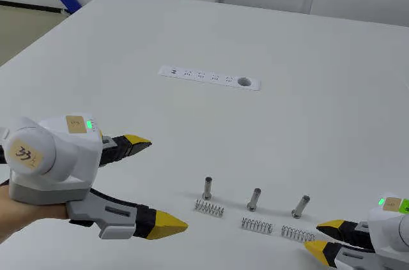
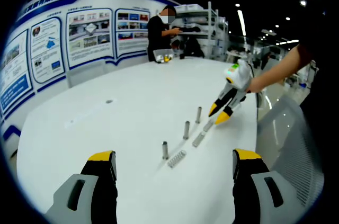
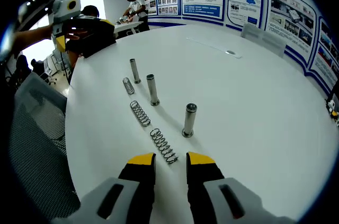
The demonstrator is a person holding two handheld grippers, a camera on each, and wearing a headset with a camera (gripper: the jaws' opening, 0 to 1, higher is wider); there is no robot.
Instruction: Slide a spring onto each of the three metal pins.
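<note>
Three pins [image 1: 254, 198] stand upright in a row on the table [image 1: 307, 123]. Three springs [image 1: 257, 225] lie flat, one just beside each pin's foot on the person's side, so each pair is ready to be matched. No spring is on a pin yet, so the task looks to be at its start. The right tool [image 3: 170, 161] hovers low, its jaws parted narrowly and empty. They line up on the end of the nearest spring [image 3: 162, 146], which lies just ahead of the tips. The gap is probably kept small because the spring is thin. The left tool [image 1: 160, 184] is spread wide and empty, well left of the row, likely waiting to steady a pin or take a spring at its own end. A power strip [image 1: 209, 78] lies well beyond, out of the way.
</note>
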